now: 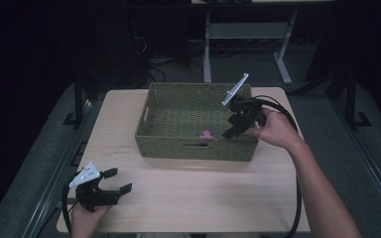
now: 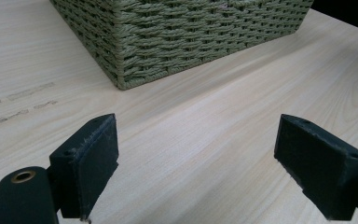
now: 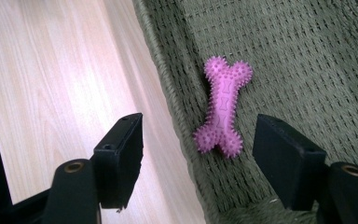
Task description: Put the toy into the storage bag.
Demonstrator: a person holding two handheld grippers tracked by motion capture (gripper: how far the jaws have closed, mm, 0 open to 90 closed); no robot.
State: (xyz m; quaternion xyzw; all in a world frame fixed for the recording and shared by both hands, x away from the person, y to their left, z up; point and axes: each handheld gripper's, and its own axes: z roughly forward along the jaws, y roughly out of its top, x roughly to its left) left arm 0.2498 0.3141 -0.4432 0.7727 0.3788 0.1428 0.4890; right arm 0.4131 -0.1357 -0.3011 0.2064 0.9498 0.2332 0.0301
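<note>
Pink spiked bone toy (image 3: 223,108) lies flat on the woven floor of the green basket (image 1: 154,141), close against the basket's near wall. In the high view we see it as a small pink spot (image 1: 207,133) at roughly 5 o'clock from the basket's centre, just above the handle slot in that wall.

Right claw (image 1: 234,128) hangs over the basket's R end, tilted down toward the toy, held by the person's right hand (image 1: 274,130), w/ the grey plate on top pointing to 12 o'clock. In the right gripper view we note its jaws spread, the toy between them in the picture but lower down and apart from both pads (nothing pinched). One jaw sits over the bare counter (image 3: 51,84), the other over the basket floor.

Left claw (image 1: 118,180) rests at abt 7 o'clock on the counter, well apart from the basket, near the front L corner, held by the left hand (image 1: 85,214). In the left gripper view its jaws stand wide w/ only bare wood between them; the basket's corner shows at 12 o'clock beyond them.
</note>
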